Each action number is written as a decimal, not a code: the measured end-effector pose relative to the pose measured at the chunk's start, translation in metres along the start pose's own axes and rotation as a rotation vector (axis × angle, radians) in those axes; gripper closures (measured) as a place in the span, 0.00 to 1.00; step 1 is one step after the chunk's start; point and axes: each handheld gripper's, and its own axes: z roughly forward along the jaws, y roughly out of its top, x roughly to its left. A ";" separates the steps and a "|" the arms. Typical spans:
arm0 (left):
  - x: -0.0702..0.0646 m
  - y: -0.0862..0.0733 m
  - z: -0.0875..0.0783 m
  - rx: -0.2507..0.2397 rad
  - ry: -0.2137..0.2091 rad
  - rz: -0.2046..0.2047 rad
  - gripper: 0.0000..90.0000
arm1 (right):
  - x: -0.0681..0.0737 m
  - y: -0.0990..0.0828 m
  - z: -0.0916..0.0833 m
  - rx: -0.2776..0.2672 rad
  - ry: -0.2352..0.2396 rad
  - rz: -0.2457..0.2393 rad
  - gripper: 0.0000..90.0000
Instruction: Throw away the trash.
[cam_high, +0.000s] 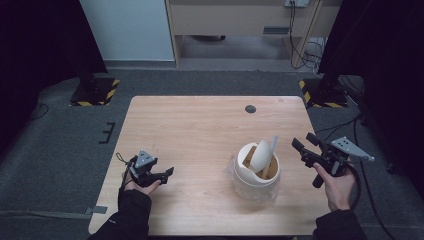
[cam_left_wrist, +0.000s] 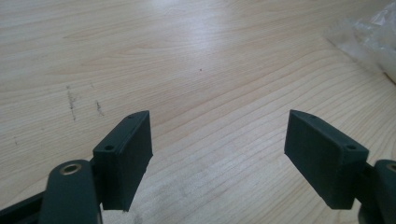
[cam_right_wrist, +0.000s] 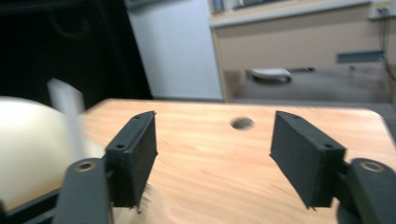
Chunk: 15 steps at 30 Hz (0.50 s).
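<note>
Wooden tabletop (cam_high: 200, 130) is seen beneath both tongs; left tongs (cam_high: 167, 173) and right tongs (cam_high: 300, 146) are held apart, a white bin (cam_high: 255, 172) set between them

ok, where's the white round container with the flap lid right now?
In the high view the white round container sits on the light wooden table, right of centre toward the near edge, closer to the right gripper than the left.

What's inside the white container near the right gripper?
In the white container, a white curved lid or scoop stands tilted, with brown cardboard-like pieces beside it. Anything deeper is hidden by its walls.
</note>
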 end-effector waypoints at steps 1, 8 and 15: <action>0.001 0.000 0.001 0.004 0.002 -0.003 0.25 | -0.003 -0.004 0.002 0.015 -0.018 -0.006 0.32; 0.004 -0.004 0.006 0.054 0.008 -0.005 0.23 | -0.023 -0.033 0.014 0.145 -0.109 -0.032 0.24; 0.007 -0.008 0.011 0.114 0.016 0.000 0.19 | -0.040 -0.063 0.025 0.303 -0.144 -0.029 0.19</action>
